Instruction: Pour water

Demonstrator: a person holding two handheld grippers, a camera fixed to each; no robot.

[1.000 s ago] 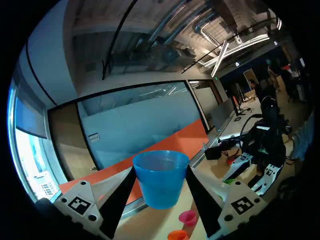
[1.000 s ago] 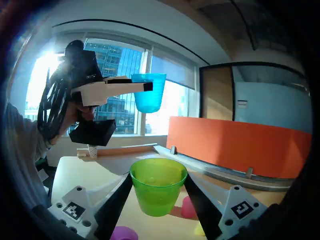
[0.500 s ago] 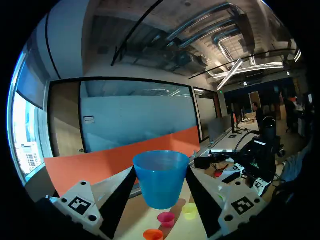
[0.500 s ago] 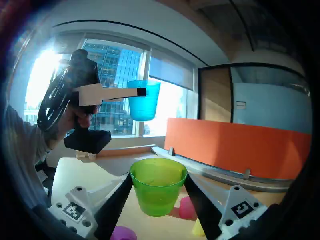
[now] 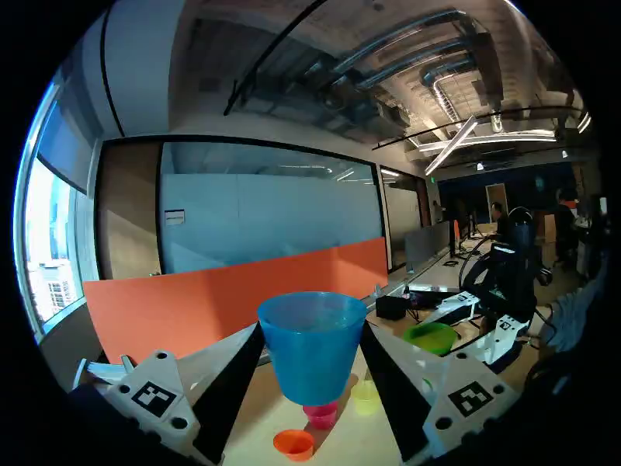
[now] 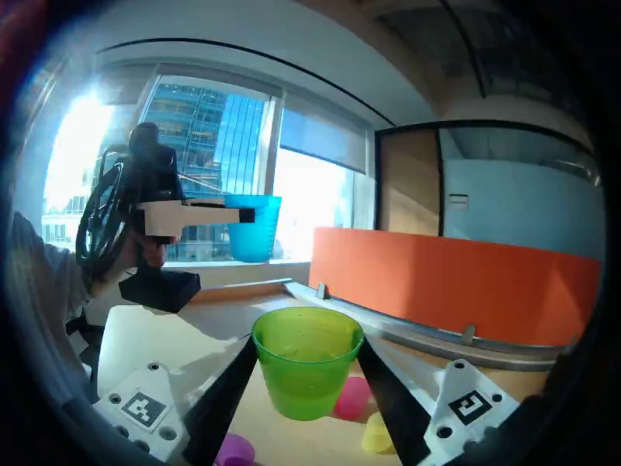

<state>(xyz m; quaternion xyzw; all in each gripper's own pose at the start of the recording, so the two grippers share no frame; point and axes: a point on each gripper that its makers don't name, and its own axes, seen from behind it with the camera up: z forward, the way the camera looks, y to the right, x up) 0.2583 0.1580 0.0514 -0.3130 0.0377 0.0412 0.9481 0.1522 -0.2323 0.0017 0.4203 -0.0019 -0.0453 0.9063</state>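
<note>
1. Our left gripper [image 5: 311, 342] pinched a blue cup [image 5: 312, 365] by its sides, upright, above the table [image 5: 260, 412].
2. Our right gripper [image 6: 307, 353] pinched a green cup [image 6: 307, 380] likewise, upright, off to the right and well apart from the blue one.
3. We judged both cups light, thin plastic: slippery and easily squashed, best held gently at mid-wall, below the rim.

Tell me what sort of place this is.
Probably an open-plan office in a city: an orange desk divider, a glass-walled room, and windows looking onto high-rises.
</note>
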